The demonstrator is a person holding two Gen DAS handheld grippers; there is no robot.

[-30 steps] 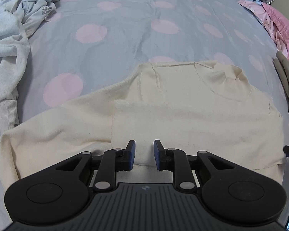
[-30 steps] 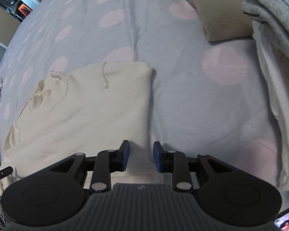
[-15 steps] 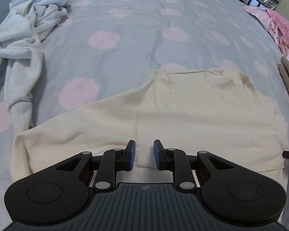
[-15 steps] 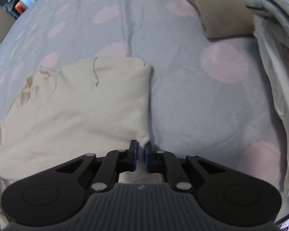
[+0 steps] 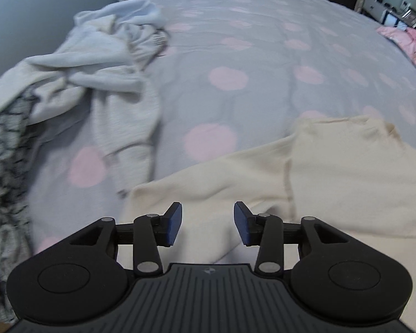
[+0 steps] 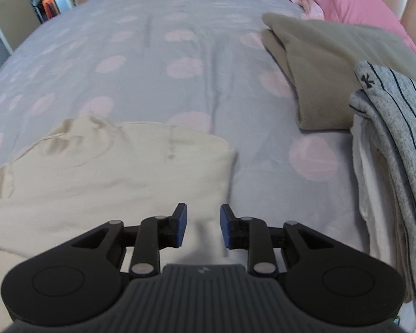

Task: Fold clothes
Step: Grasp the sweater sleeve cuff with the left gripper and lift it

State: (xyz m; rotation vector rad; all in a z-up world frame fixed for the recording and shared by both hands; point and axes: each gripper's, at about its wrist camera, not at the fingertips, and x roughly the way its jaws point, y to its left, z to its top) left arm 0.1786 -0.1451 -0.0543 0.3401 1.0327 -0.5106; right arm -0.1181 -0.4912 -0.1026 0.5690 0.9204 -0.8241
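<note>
Cream sweater (image 5: 332,183) lies flat on the dotted bed (image 5: 263,63), its right side already folded in, its left sleeve spread out sideways. The left gripper (image 5: 207,223) has just opened wide and holds nothing; cloth lies below the jaws, not pinched. The right gripper (image 6: 200,226) has also just been opening, empty, over the folded edge. Likely next is the left sleeve: pinch it near the cuff, lift only slightly, carry it straight across so the fold stays parallel. Both grippers point steeply down at the bed.
</note>
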